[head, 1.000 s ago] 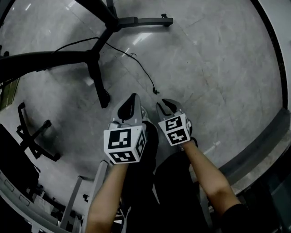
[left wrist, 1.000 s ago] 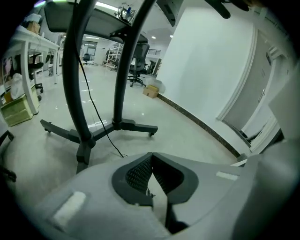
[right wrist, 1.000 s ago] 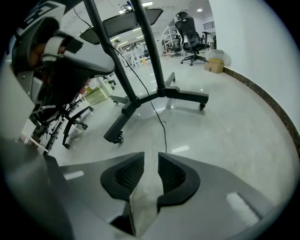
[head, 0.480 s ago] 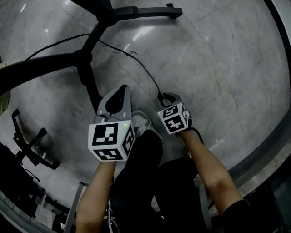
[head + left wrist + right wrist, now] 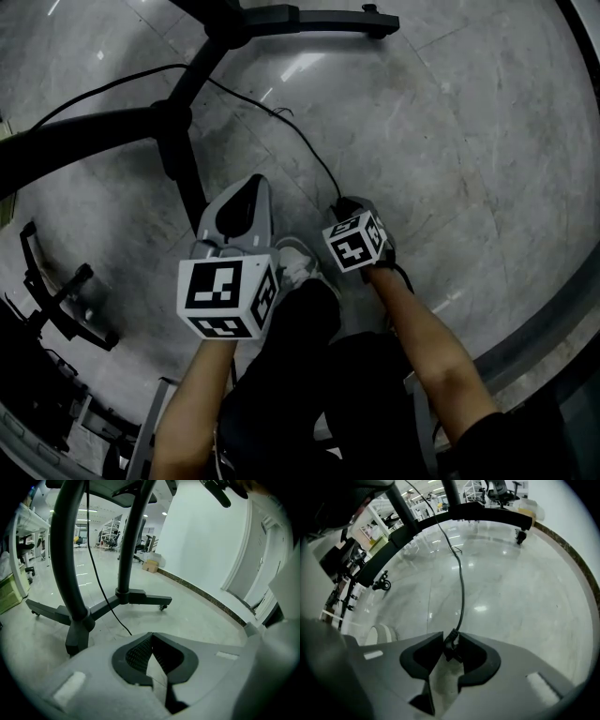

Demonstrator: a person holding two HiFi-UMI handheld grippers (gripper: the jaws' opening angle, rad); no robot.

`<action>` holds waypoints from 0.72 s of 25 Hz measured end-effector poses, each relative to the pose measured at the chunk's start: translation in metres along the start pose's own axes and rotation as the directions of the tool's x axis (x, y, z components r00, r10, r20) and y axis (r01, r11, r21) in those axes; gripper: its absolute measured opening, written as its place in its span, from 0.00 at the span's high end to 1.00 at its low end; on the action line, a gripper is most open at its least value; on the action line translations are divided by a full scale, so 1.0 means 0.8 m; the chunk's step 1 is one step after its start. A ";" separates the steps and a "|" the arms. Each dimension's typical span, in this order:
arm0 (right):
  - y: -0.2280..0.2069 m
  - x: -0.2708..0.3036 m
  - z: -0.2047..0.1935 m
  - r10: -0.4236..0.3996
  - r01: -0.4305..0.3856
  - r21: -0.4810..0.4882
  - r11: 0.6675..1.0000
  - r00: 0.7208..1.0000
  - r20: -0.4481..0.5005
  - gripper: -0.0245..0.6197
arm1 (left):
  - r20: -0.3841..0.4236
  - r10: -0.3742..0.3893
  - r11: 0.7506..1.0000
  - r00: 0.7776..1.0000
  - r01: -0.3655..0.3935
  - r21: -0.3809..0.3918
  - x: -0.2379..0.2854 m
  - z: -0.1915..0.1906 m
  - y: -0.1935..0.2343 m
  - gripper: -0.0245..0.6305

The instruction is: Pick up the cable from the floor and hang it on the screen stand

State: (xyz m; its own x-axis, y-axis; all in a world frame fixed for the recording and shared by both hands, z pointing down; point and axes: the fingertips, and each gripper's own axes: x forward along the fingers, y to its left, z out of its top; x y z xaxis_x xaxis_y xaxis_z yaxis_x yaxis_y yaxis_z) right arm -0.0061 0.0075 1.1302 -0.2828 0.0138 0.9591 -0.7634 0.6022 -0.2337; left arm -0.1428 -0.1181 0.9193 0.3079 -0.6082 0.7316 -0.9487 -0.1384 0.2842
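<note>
Right gripper (image 5: 451, 641) fingers opening around cable (image 5: 461, 588) — left gripper (image 5: 151, 641) fingers together.

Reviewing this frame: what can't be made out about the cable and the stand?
- Head view: the plug on the cable, hidden behind the right tongs, which are opening with it between them.
- Every view: the stand's top and the cable's upper end, cut off by the frame edge.
</note>
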 end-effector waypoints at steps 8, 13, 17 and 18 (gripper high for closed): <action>-0.003 0.003 -0.004 -0.029 0.028 -0.074 0.997 1.000 -0.002 0.80 | 0.000 0.010 1.000 1.000 -0.010 0.011 -0.001 -0.002 -0.001 0.96; -0.006 -0.025 0.006 -0.019 0.022 -0.123 0.992 1.000 0.022 0.81 | -0.009 0.030 1.000 1.000 -0.030 0.006 -0.017 -0.004 -0.007 0.96; 0.000 -0.068 0.016 -0.002 0.011 -0.149 0.989 0.998 0.059 0.81 | -0.019 0.039 0.999 0.999 -0.039 -0.004 -0.035 -0.002 -0.020 0.96; 0.001 -0.081 0.017 0.006 0.004 -0.148 0.989 0.998 0.070 0.81 | -0.020 0.039 0.999 0.999 -0.039 -0.011 -0.040 0.000 -0.025 0.96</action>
State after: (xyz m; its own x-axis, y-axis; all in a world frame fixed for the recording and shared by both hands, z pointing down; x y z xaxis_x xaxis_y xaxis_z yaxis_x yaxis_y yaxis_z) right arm 0.0035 -0.0039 1.0653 -0.3274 -0.0379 0.9441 -0.6702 0.7137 -0.2038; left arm -0.1336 -0.0957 0.8902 0.2724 -0.5972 0.7544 -0.9591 -0.1062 0.2623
